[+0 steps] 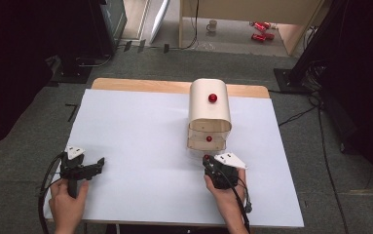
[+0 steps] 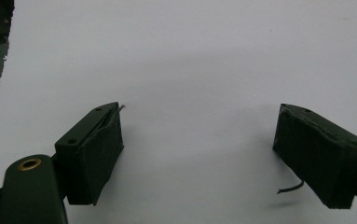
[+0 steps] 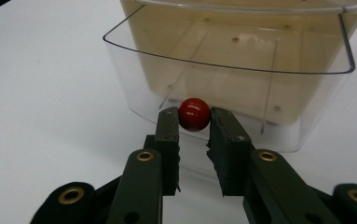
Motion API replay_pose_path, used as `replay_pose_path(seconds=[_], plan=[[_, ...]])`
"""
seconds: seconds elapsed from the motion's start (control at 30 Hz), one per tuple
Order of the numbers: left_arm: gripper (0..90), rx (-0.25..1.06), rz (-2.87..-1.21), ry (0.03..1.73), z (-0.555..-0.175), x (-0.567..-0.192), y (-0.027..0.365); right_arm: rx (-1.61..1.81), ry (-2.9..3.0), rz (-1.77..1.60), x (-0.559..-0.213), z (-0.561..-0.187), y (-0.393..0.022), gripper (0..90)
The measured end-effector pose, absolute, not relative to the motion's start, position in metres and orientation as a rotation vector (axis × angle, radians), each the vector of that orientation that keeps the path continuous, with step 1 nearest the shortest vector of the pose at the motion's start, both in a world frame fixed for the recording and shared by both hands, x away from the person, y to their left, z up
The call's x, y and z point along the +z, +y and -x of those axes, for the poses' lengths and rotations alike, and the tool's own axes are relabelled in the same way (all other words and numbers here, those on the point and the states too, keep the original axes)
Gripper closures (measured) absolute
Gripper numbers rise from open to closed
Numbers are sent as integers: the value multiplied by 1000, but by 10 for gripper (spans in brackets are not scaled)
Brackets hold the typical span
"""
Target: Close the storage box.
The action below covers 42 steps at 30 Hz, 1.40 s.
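Observation:
A cream drawer box (image 1: 201, 109) stands on the white table, right of centre, with a red ball (image 1: 213, 98) on its top. Its clear lower drawer (image 3: 139, 88) is pulled out toward me and looks empty. My right gripper (image 3: 194, 117) is shut on the drawer's red knob (image 3: 194, 114), one jaw on each side. In the high view, the right gripper (image 1: 207, 161) sits just in front of the box. Another red knob (image 1: 209, 139) shows on the box front. My left gripper (image 1: 99, 163) rests at the near left, open (image 2: 199, 121), with bare table between its jaws.
The white sheet (image 1: 140, 141) covers the table, and a wooden strip (image 1: 140, 85) shows at the back edge. On the floor beyond are a mug (image 1: 212, 25) and red cans (image 1: 261, 30). Dark stands and cables flank both sides.

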<state>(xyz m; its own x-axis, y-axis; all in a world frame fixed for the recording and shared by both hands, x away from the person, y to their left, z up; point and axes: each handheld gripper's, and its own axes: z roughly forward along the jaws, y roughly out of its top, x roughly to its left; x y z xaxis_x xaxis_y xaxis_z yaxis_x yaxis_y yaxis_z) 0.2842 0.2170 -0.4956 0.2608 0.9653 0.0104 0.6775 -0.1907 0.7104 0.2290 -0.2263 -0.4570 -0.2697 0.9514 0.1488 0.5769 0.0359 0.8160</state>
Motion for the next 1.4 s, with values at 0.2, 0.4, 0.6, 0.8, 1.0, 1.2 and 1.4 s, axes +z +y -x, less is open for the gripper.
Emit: replay_pose_path(seconds=[0.2,0.4,0.6,0.8,1.0,1.2,1.4], plan=[[156,630,-1946,1483,-284,-496,217,1122,1883,-1549,-460,-238,-226,746],[156,630,-1946,1483,-284,-496,217,1112,1887,-1557,-462,-245,-226,746],[156,630,-1946,1483,-284,-496,217,1111,1886,-1560,-463,-250,-227,746],[156,630,-1946,1483,-284,-496,217,1112,1883,-1568,-464,-254,-227,746],[156,630,-1946,1483,-284,-496,217,1102,1892,-1571,-465,-257,-227,745],[156,630,-1946,1483,-284,-496,217,1111,1906,-1573,-467,-258,-228,702],[156,630,-1946,1483,-284,-496,217,1128,1954,-1537,-467,-253,-234,505]])
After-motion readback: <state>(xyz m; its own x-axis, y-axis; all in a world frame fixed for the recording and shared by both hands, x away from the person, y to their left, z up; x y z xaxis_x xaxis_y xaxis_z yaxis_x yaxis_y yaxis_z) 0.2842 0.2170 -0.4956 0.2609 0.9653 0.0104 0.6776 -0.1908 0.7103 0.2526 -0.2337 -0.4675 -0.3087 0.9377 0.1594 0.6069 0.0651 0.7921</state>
